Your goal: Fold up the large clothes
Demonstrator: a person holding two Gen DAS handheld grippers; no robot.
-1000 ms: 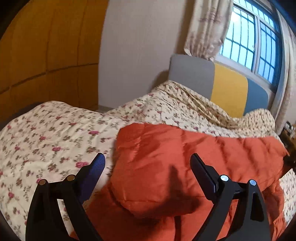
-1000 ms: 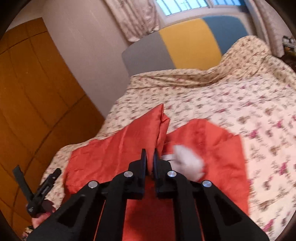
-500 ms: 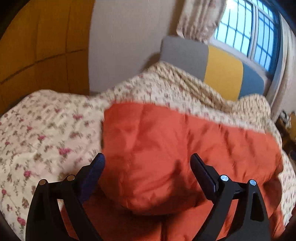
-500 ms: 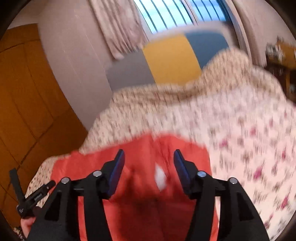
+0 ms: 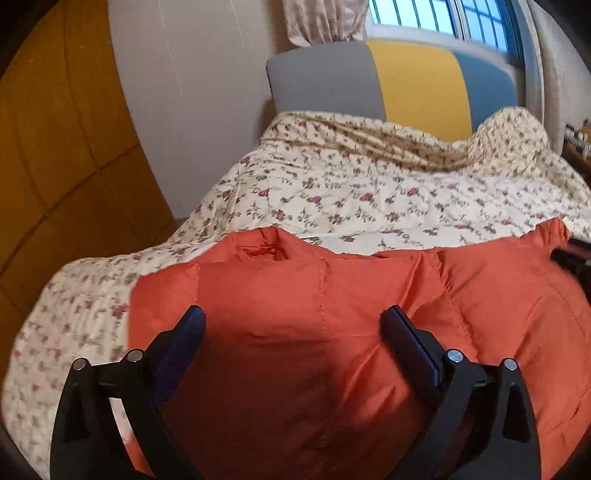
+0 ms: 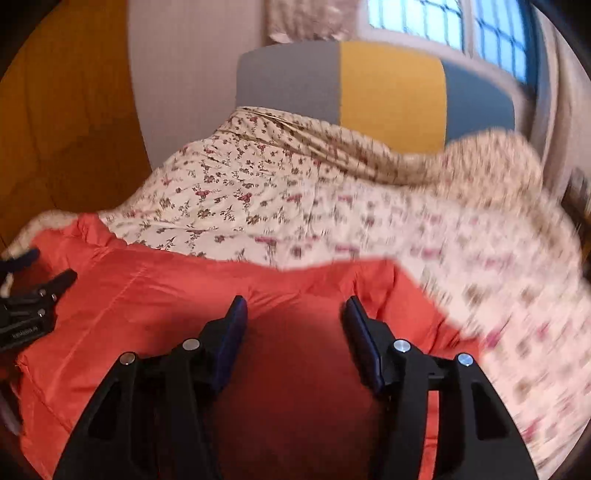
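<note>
A puffy orange-red quilted garment [image 5: 332, 295] lies folded on the floral bedspread [image 5: 351, 195]. It also shows in the right wrist view [image 6: 166, 295]. My left gripper [image 5: 293, 325] is open and empty, its jaws wide apart just above the garment's left half. My right gripper [image 6: 295, 314] is open and empty above the garment's right half. The left gripper shows at the left edge of the right wrist view [image 6: 33, 306]. Part of the right gripper shows at the right edge of the left wrist view [image 5: 570, 258].
The bed has a grey, yellow and blue headboard [image 5: 413, 81] under a window with a curtain [image 5: 325, 18]. An orange wooden wardrobe [image 5: 55, 147] stands at the left. Floral bedspread [image 6: 369, 214] stretches beyond the garment toward the headboard.
My right gripper has let go of the garment and opened. The garment's flap now lies flat over the rest. Both grippers have moved to hover over the folded garment.
</note>
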